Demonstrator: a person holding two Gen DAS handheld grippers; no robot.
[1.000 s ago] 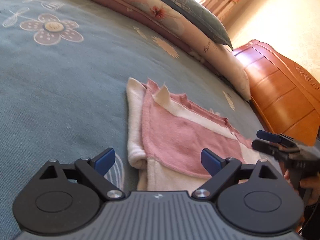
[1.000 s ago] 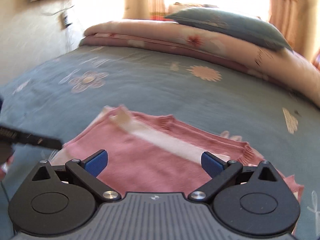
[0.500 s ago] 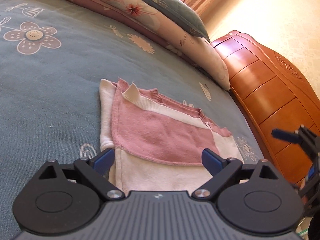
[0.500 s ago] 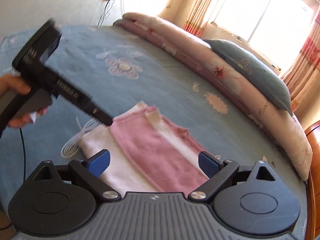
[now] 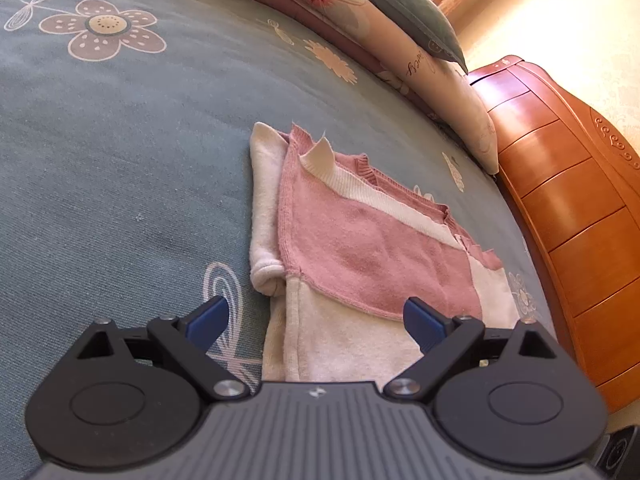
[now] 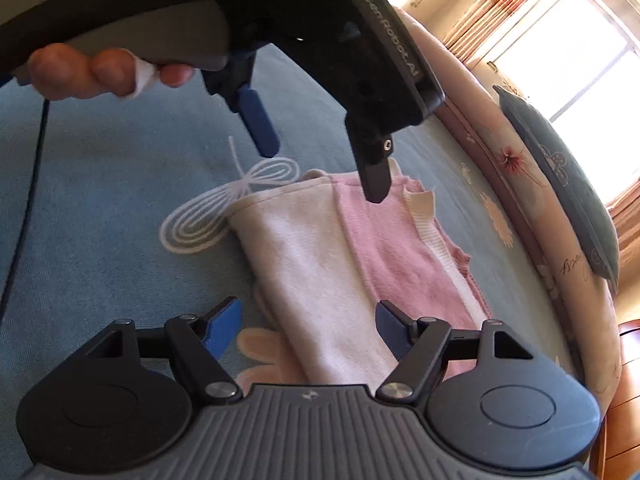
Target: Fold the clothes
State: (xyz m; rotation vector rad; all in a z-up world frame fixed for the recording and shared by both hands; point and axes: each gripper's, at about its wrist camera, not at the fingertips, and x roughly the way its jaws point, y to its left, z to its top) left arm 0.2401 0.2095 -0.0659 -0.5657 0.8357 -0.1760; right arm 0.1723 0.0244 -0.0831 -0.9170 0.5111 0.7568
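Blue bedspread (image 5: 120, 184), folded sweater (image 5: 360, 248) ahead of both parted tongs (image 6: 308, 328)

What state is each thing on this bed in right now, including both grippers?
Pink and cream knitted sweater: folded into a narrow stack, lying flat on the bedspread.
Left gripper: open, empty, hovering over the sweater's near end.
Right gripper: open, jaws just been closing, nothing pressed between the pads.
Blue-grey pillow: resting on the rolled floral quilt.
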